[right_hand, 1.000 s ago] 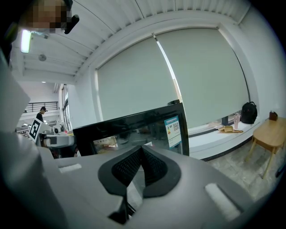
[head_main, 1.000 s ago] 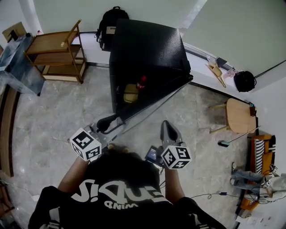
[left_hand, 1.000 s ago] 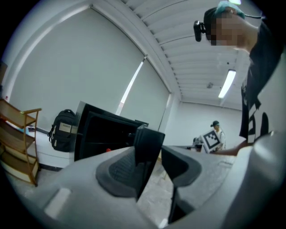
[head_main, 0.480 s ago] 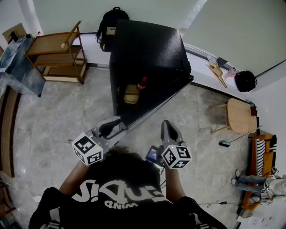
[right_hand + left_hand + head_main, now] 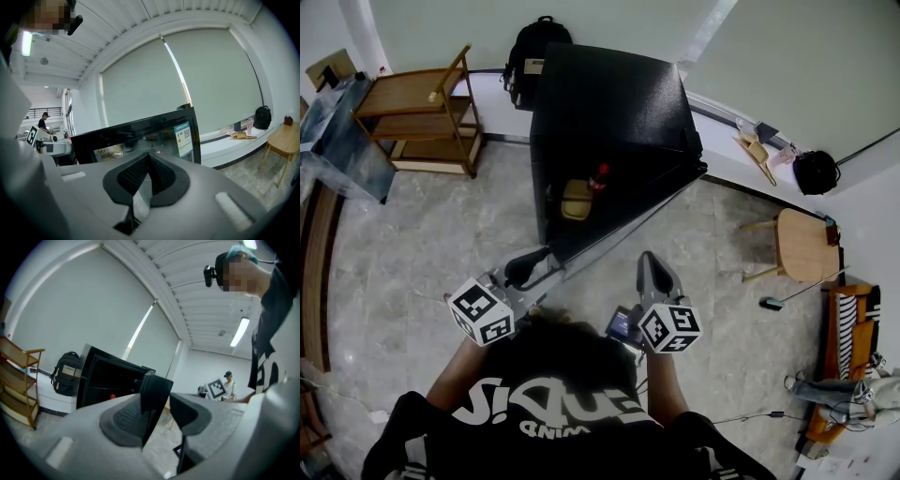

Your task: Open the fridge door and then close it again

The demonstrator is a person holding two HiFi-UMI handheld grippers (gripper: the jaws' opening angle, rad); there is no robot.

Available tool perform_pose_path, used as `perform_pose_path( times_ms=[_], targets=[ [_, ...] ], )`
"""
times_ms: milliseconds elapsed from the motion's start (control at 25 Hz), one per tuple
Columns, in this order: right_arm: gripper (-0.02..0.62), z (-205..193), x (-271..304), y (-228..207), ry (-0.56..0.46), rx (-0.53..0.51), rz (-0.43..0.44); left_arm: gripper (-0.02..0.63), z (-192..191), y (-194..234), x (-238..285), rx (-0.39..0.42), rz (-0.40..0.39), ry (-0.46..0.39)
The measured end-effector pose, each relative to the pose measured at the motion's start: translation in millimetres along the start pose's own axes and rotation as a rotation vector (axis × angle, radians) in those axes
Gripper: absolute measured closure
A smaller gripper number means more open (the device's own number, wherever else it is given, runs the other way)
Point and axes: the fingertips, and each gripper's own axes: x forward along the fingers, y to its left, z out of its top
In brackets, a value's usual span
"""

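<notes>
The black fridge (image 5: 609, 94) stands ahead in the head view, its door (image 5: 628, 202) swung open toward me. Inside it I see a red-capped bottle (image 5: 597, 176) and a yellow item (image 5: 575, 199). My left gripper (image 5: 546, 260) is at the door's free edge. In the left gripper view that black edge (image 5: 154, 394) stands between the pads and my left gripper (image 5: 157, 404) is shut on it. My right gripper (image 5: 649, 261) hangs in front of the door's outer face, apart from it. In the right gripper view its pads (image 5: 140, 173) meet with nothing between them, and the glossy door (image 5: 140, 136) fills the middle.
A wooden shelf rack (image 5: 417, 112) stands at the left wall, a black backpack (image 5: 534, 42) behind the fridge. To the right stand a small wooden table (image 5: 802, 244) and a black bag (image 5: 814, 169) on the window ledge. A cable (image 5: 741, 412) lies on the tiled floor.
</notes>
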Motion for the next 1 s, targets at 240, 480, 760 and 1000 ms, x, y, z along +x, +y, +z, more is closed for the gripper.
perform_pose_path(
  times_ms=[240, 480, 760, 1000],
  targets=[
    [0.598, 2, 5, 1, 0.005, 0.002, 0.007, 0.414, 5, 14, 1, 0.029, 0.050, -0.003],
    [0.598, 2, 10, 3, 0.009, 0.000, 0.017, 0.411, 10, 32, 2, 0.031, 0.099, -0.031],
    [0.598, 1, 19, 1, 0.015, -0.002, 0.022, 0.407, 19, 59, 7, 0.030, 0.130, -0.044],
    [0.598, 2, 25, 1, 0.016, 0.002, 0.027, 0.403, 28, 80, 10, 0.025, 0.159, -0.060]
  ],
)
